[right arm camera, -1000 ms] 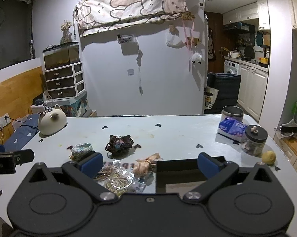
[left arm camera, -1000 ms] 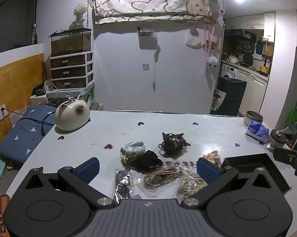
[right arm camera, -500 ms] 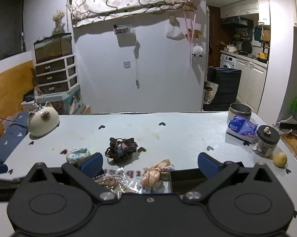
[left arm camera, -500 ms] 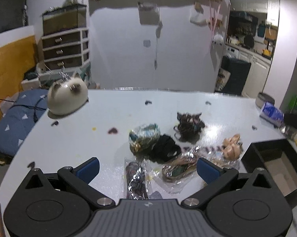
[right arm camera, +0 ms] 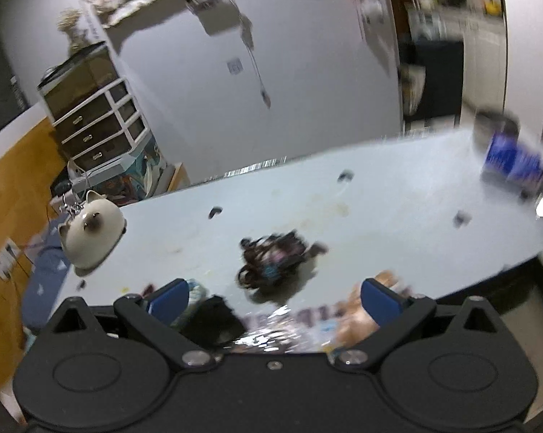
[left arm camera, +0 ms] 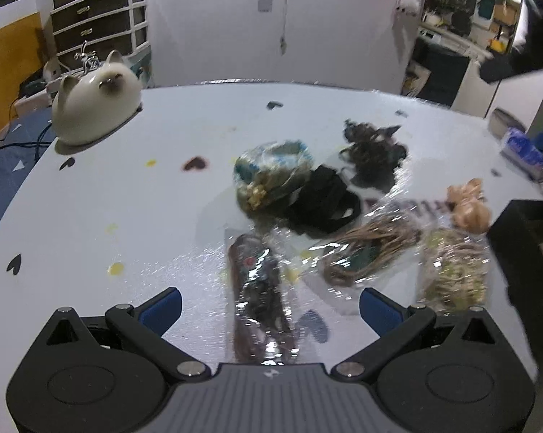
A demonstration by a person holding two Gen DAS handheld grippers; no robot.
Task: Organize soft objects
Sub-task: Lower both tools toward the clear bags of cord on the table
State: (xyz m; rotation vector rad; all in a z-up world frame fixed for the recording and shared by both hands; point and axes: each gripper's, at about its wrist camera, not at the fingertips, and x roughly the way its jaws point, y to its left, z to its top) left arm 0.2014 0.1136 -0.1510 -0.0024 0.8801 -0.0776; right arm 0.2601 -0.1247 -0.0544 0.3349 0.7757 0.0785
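While apart, hand-held gripper (left arm camera: 270,308) fingers (left arm camera: 162,309).

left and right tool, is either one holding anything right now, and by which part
Nothing is held. The left tool hangs open over the long dark packet; the right tool is open too.

Not much legible from my side. Left cam: dark block letters on a clear plastic wrapper (left arm camera: 412,205) lying on the desk (left arm camera: 127,195), too smeared and cut off to read. Right cam: same print shows upside down, blurred, maybe "LP" but can't confirm. Blue pack (right arm camera: 513,160) at far right has white markings, unreadable. No nos., brands or signs elsewhere.
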